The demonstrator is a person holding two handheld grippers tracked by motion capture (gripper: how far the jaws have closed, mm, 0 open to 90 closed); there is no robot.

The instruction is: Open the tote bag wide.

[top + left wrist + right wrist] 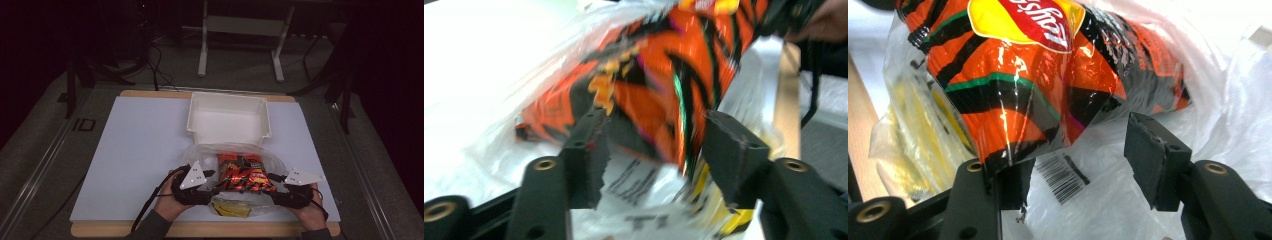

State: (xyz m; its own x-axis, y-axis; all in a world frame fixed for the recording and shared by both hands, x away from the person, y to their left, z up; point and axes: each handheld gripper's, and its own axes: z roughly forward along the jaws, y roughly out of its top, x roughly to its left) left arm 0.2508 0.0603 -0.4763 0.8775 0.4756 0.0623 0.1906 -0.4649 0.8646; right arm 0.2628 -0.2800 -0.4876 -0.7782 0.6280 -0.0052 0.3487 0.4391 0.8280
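I see a clear plastic bag [235,167] lying at the table's [135,150] near edge, just in front of an empty white bin [229,117]. Inside it lie an orange chip bag [241,175] and a yellow packet [231,209]. My left gripper [200,186] and right gripper [280,186] flank it, both jaws spread wide, gripping nothing.

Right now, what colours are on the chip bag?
Orange with black stripes on the chip bag, clearest in the right gripper view.
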